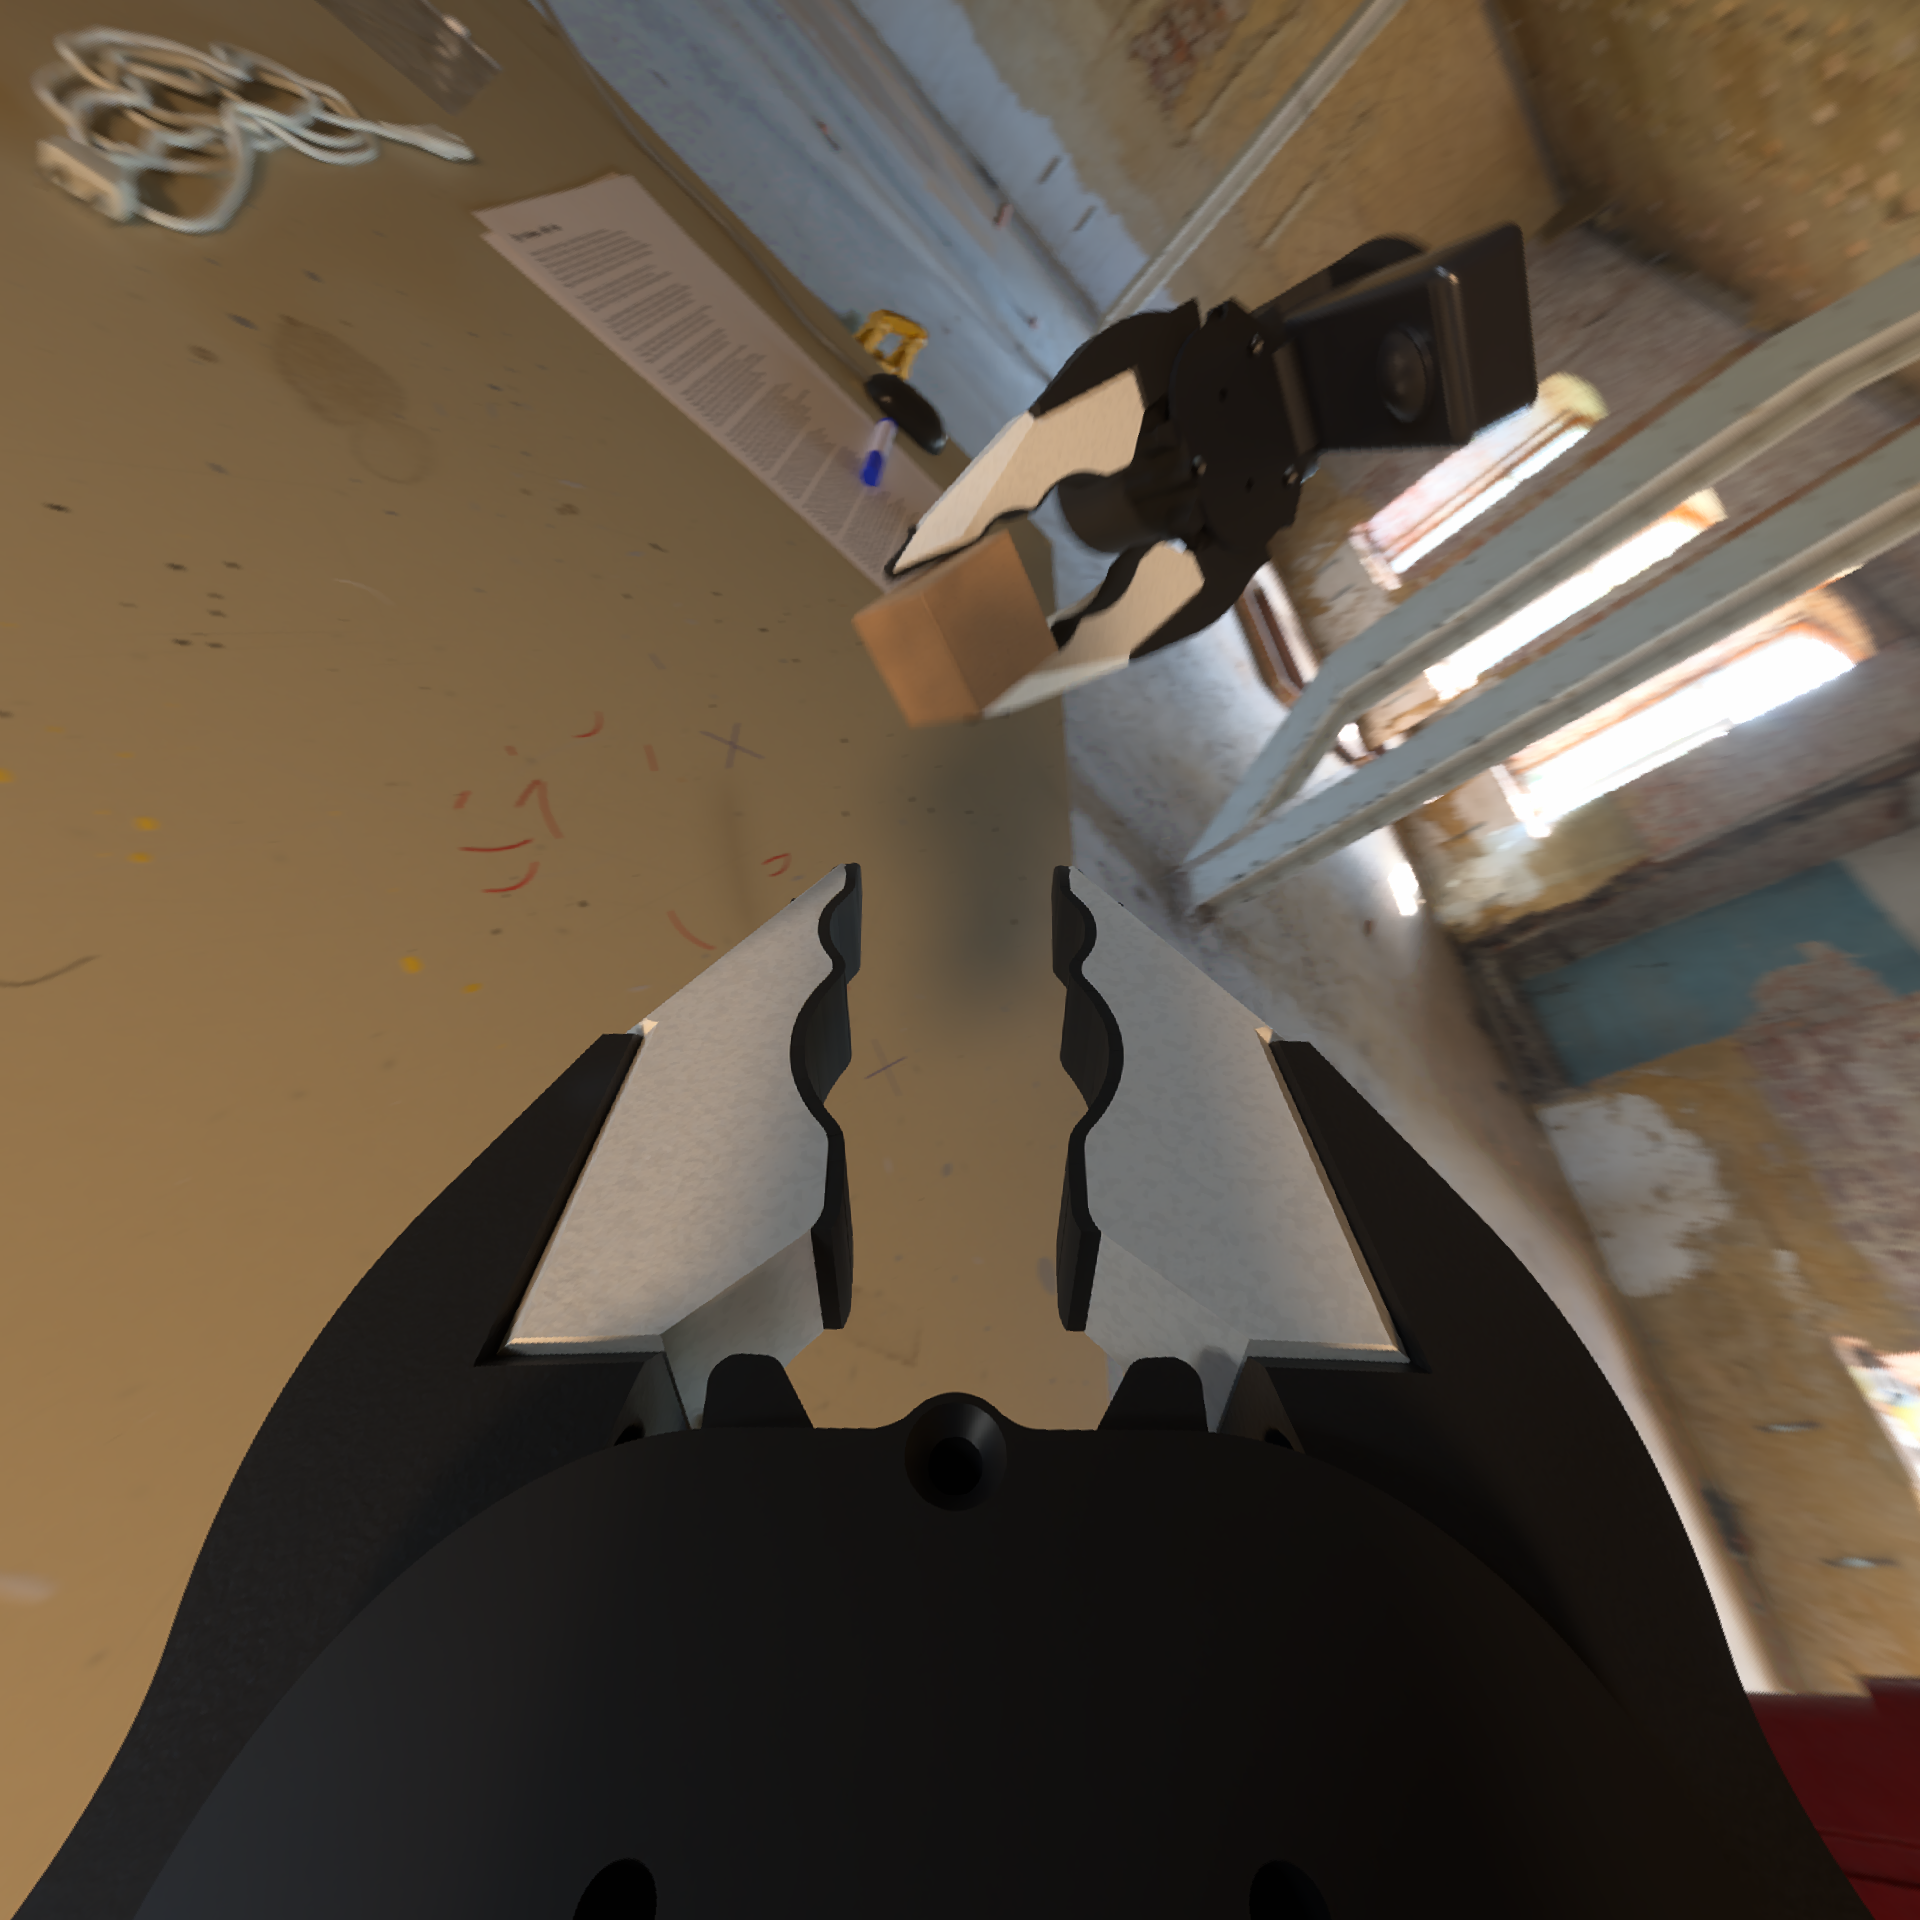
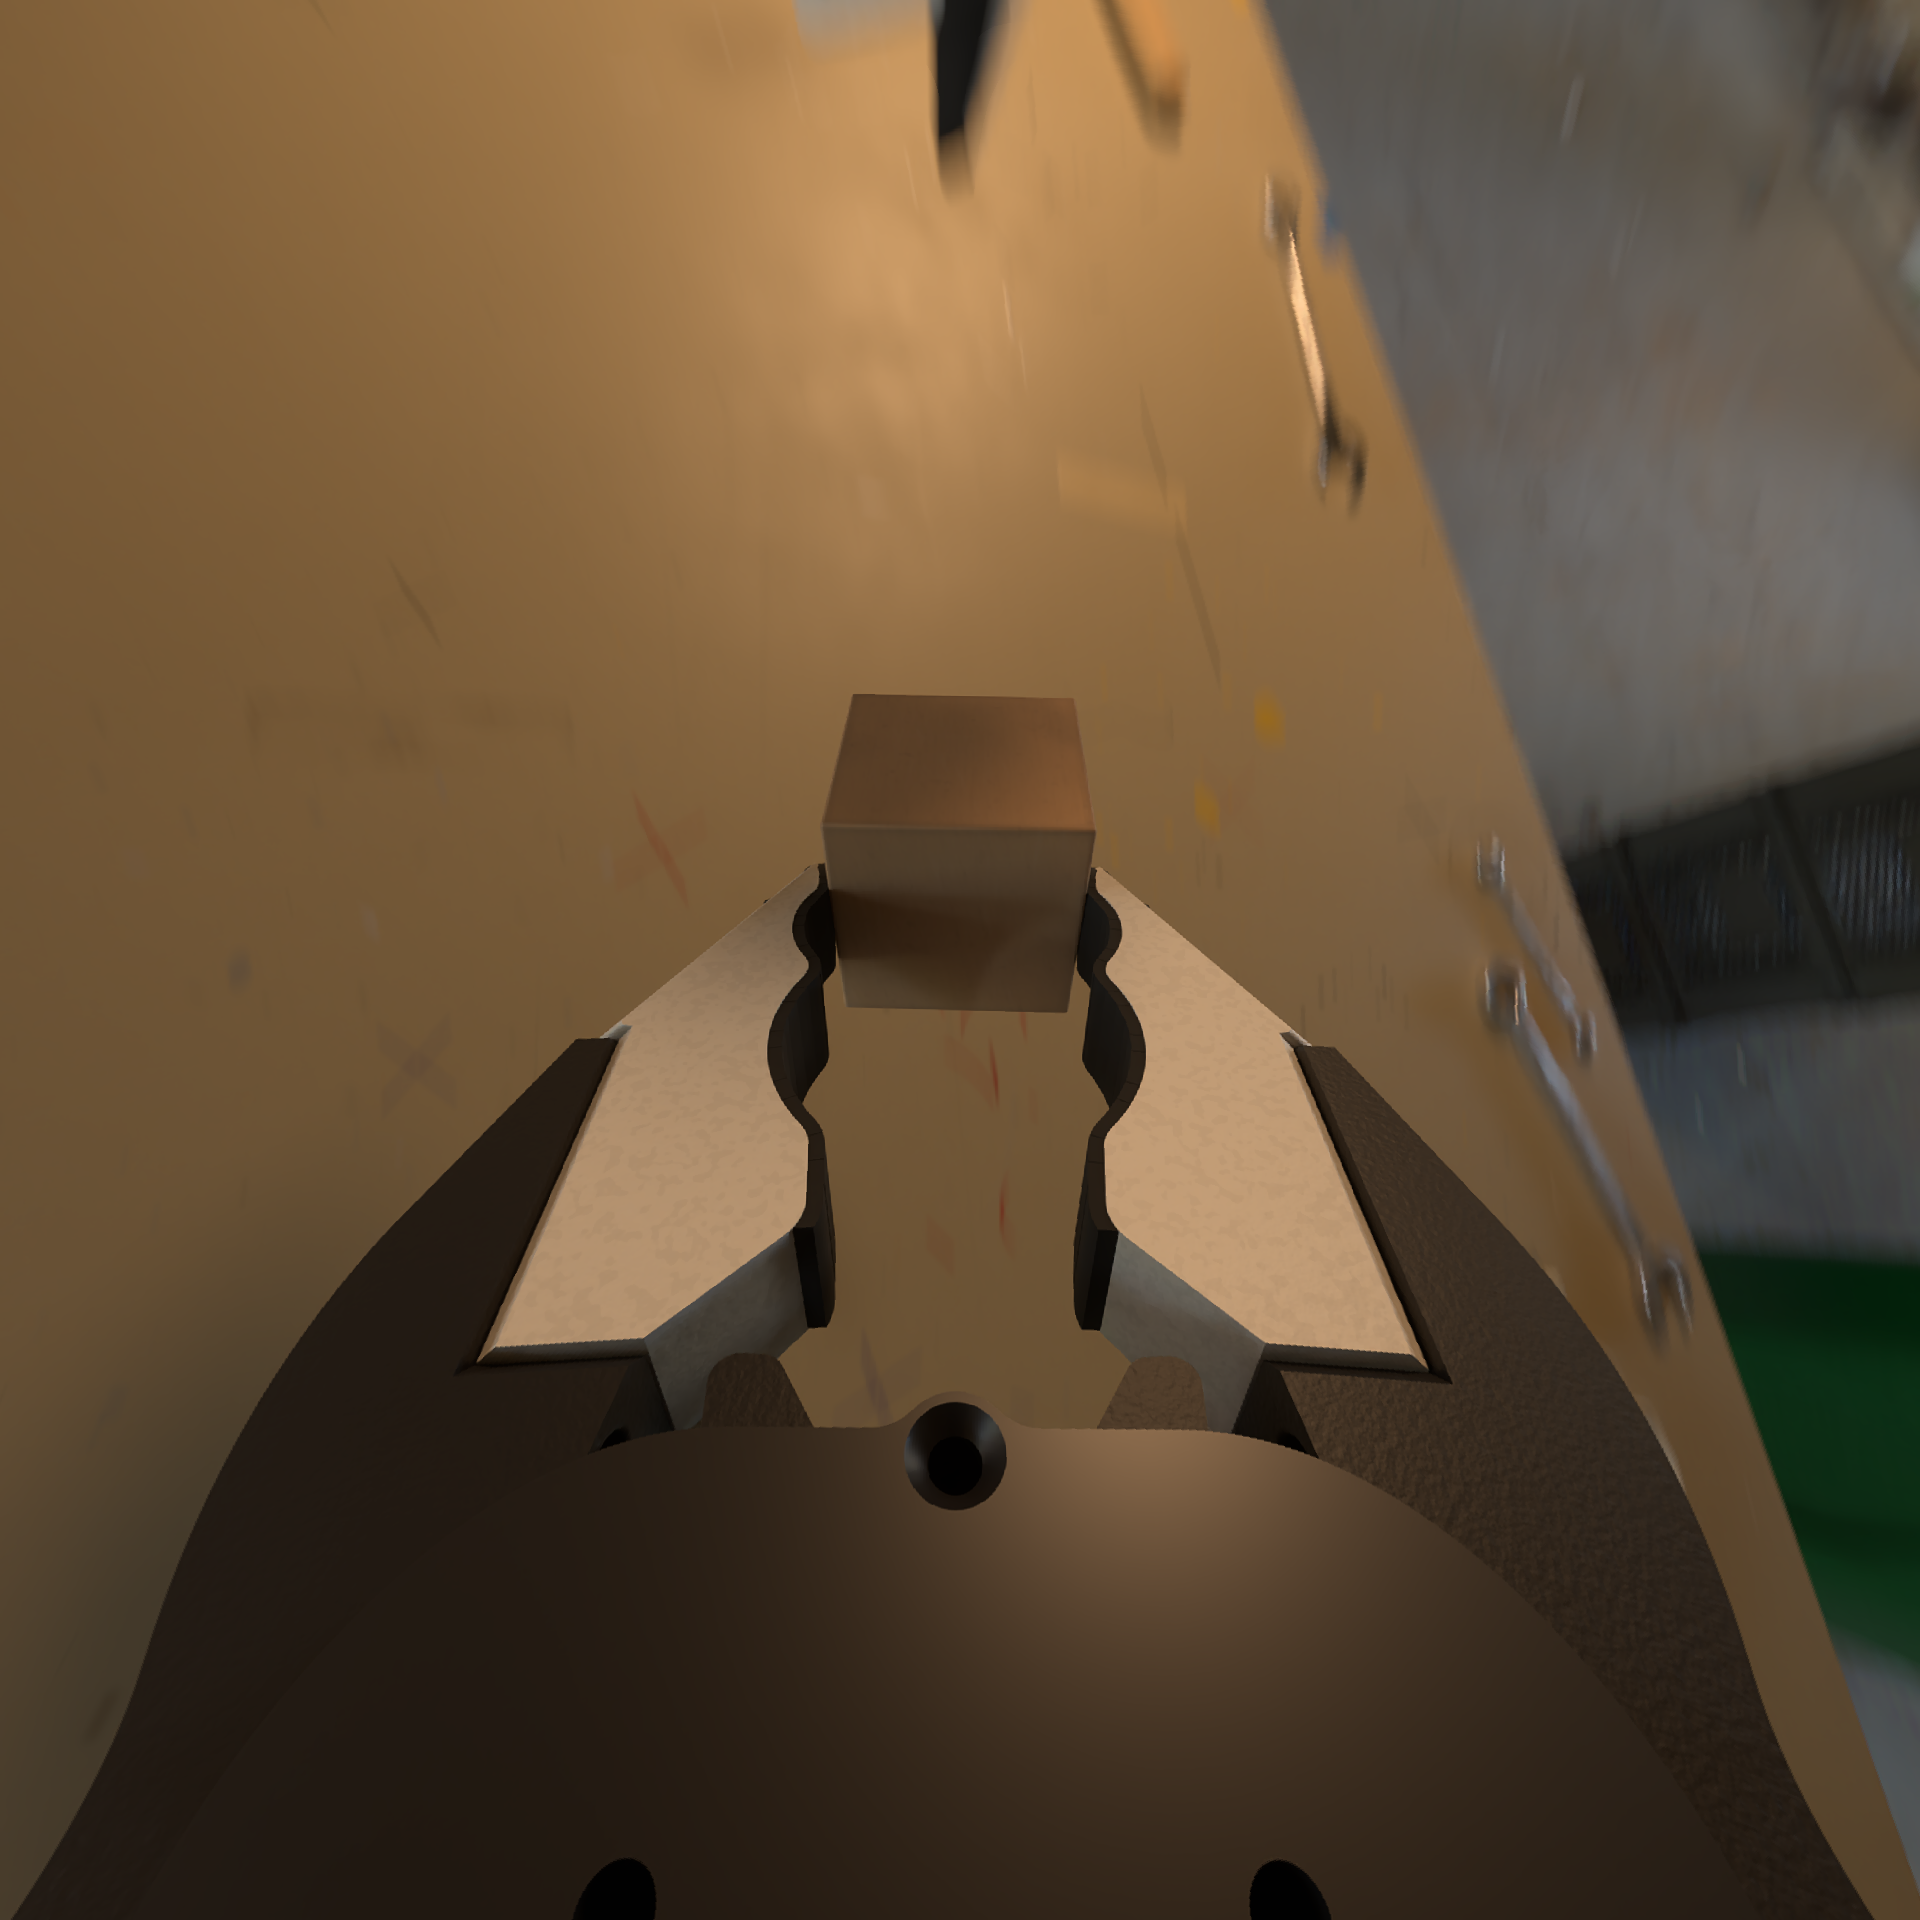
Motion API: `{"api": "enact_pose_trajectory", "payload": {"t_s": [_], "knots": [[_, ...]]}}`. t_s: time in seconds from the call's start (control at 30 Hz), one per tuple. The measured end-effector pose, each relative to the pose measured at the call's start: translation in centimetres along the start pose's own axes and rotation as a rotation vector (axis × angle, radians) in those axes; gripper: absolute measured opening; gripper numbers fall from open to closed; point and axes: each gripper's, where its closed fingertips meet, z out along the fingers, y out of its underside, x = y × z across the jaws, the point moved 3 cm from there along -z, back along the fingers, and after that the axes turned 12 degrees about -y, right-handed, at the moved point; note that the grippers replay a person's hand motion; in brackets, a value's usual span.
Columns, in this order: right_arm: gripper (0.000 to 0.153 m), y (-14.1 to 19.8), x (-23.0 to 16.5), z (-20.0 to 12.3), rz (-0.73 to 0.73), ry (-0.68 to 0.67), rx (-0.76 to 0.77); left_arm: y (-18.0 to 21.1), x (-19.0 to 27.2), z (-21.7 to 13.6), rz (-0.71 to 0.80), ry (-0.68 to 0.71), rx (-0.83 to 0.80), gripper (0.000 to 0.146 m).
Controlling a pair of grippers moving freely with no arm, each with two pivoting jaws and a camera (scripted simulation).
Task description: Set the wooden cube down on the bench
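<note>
The wooden cube (image 2: 956, 862) is a small tan block held between the fingertips of my right gripper (image 2: 956, 883), which is shut on it. In the left wrist view the right gripper (image 1: 945, 639) holds the cube (image 1: 935, 644) a little above the tan bench (image 1: 312, 727), near the bench's right edge, with a soft shadow below it. My left gripper (image 1: 956, 878) is open and empty, hovering over the bench short of the cube. The bench (image 2: 520, 416) fills most of the right wrist view.
A coiled white cable (image 1: 177, 125) lies far left. A printed sheet (image 1: 686, 353), a blue pen (image 1: 878, 452) and a black and yellow tool (image 1: 899, 364) lie by the bench's far edge. Metal wrenches (image 2: 1314, 343) (image 2: 1558, 1039) lie along the bench edge.
</note>
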Motion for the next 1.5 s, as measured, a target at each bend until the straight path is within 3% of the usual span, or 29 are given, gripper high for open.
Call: {"api": "enact_pose_trajectory", "payload": {"t_s": [0.13, 0.3, 0.4, 0.6, 0.83, 1.37, 1.5], "knots": [[0.047, 9.8, 0.6, -5.1, 0.247, 0.148, -0.352, 0.6, -0.7, -1.1, 0.041, -0.09, -0.004, 0.037], [0.047, 17.9, -1.1, -5.4, 0.697, -0.047, -0.514, 0.7, -0.7, -2.0, 0.015, -0.086, 0.014, 0.038], [0.047, 20.5, -1.8, -4.1, 0.834, -0.162, -0.597, 0.7, -0.3, -2.3, 0.02, -0.081, 0.017, 0.038], [0.047, 23.3, -2.0, -1.9, 0.904, -0.257, -0.731, 1.0, 1.0, -2.9, 0.039, -0.076, 0.01, 0.038], [0.047, 25.7, -1.7, -1.4, 1.017, -0.209, -0.812, 1.5, 2.8, -3.8, 0.078, -0.083, -0.002, 0.038], [0.047, 26.7, -1.5, -0.3, 1.117, -0.242, -0.767, 2.2, 3.7, -3.1, 0.089, -0.074, -0.027, 0.039], [0.056, 26.4, -1.4, -0.6, 1.12, -0.228, -0.757, 2.1, 3.9, -2.9, 0.091, -0.075, -0.028, 0.042]]}}
